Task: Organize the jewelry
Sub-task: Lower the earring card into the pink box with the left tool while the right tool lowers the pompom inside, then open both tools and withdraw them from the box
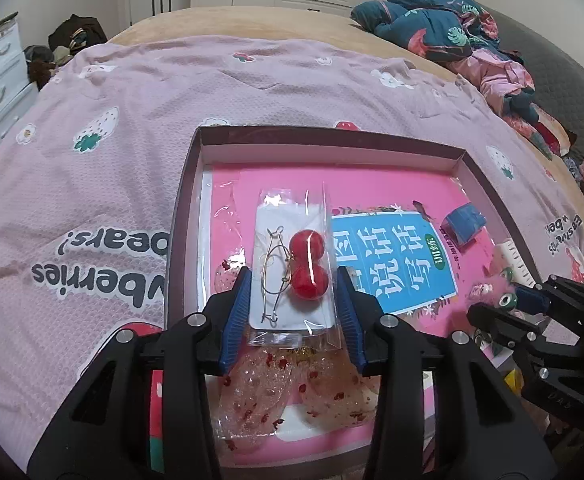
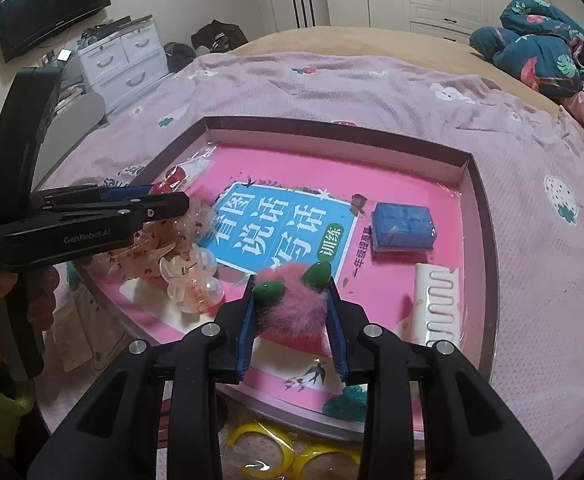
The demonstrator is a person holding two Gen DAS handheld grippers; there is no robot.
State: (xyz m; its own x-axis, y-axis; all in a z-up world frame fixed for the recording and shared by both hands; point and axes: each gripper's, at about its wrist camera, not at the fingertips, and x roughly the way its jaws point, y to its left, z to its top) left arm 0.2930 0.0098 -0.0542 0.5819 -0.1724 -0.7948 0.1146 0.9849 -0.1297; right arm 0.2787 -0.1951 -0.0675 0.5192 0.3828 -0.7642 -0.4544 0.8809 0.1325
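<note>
— While the box lid [image 1: 196,168] sits on the pink bedspread [image 1: 92,160], what does the left gripper [image 1: 294,280] hold?
— A clear packet of red ball earrings [image 1: 308,264], pads beside it; grip uncertain.
— The right gripper [image 2: 290,292]?
— Narrowly parted around the pink pompom earrings [image 2: 292,300], inside the lid.

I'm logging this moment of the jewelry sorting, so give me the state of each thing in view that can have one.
Left tongs: clamped on the sides of the earring packet.
Earring packet: clear bag, held over the tray, red bead earrings inside.
Right tongs: closed on the pink pompom.
Pink pompom: gripped, low over the tray, green beads attached.
Tray: lidless, on the bed.
Blue box: closed, lying in the tray.
</note>
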